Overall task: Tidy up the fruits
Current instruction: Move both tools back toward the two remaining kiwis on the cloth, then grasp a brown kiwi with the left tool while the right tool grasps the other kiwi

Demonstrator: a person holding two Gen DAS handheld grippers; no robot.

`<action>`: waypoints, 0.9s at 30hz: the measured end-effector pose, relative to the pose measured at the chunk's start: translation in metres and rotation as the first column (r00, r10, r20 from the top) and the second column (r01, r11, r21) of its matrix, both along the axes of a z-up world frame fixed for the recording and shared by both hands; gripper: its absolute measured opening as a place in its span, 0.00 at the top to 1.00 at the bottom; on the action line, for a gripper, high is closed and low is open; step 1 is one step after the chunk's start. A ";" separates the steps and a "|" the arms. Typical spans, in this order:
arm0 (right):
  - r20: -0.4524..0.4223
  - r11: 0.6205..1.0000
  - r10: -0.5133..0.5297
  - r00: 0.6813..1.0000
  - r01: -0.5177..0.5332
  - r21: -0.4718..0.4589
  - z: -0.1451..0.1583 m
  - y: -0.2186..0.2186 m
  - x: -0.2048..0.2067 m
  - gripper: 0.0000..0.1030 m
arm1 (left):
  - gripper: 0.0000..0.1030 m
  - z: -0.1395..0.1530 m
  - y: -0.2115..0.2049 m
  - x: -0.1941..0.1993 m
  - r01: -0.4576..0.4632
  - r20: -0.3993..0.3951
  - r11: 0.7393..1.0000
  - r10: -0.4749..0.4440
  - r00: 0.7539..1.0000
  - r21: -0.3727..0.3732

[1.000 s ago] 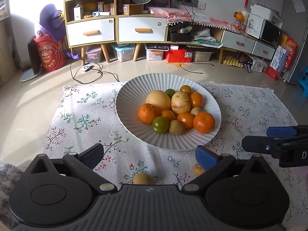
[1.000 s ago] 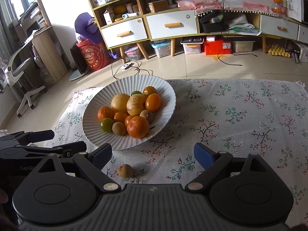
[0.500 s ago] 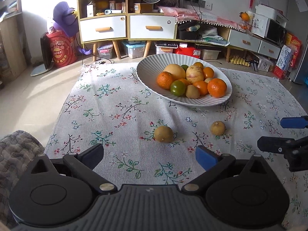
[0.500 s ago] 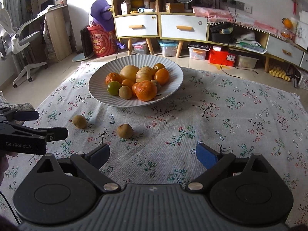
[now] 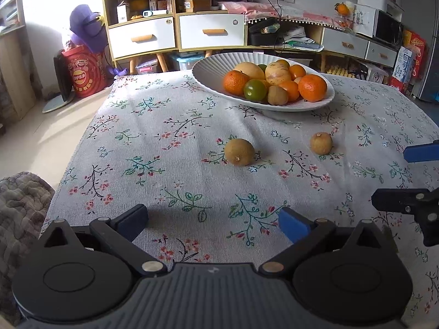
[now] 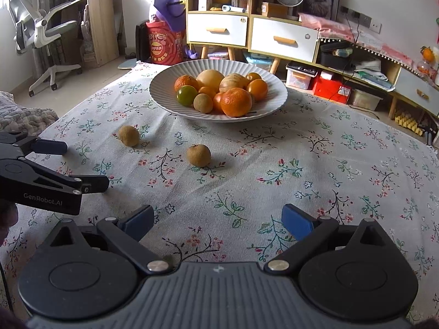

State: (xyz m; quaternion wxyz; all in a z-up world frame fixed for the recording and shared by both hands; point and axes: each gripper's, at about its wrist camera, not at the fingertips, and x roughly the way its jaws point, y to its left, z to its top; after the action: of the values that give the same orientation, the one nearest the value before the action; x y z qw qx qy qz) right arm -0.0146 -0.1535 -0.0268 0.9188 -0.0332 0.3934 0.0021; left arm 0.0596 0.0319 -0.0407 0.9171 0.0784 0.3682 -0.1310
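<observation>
A white ribbed plate holds several fruits: oranges, a green citrus, pale melons and a brown one. Two small brown fruits lie loose on the flowered cloth in front of it: one to the left, one to the right. My left gripper is open and empty, low over the cloth, short of the left fruit; it also shows in the right wrist view. My right gripper is open and empty, short of the right fruit; it also shows in the left wrist view.
The flowered cloth covers a low table whose left edge drops to the floor. A grey quilted cushion lies at the near left. Cabinets with drawers, a red bucket and an office chair stand behind.
Both grippers have pulled back from the plate and dropped low toward the cloth. The two loose brown fruits now lie well ahead of the fingers. Both stay open.
</observation>
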 end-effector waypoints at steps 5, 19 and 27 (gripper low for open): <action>-0.009 0.999 -0.026 1.000 0.026 0.031 -0.006 -0.002 0.005 0.04 | 0.09 -0.002 -0.002 0.004 0.011 0.014 1.000 -0.011 1.000 -0.008; -0.024 1.000 -0.003 1.000 0.004 0.031 -0.016 0.004 0.020 0.20 | 0.16 -0.002 -0.013 0.014 0.039 0.041 0.999 -0.037 0.998 -0.033; -0.019 0.998 -0.017 1.000 0.019 0.061 -0.014 0.002 0.031 0.31 | 0.36 0.000 -0.018 0.020 0.051 0.047 0.997 -0.048 0.998 -0.051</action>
State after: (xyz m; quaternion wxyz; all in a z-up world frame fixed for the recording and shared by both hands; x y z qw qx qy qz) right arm 0.0159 -0.1518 -0.0406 0.9156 -0.0015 0.4021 0.0062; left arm 0.0795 0.0142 -0.0403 0.9234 0.0667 0.3417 -0.1614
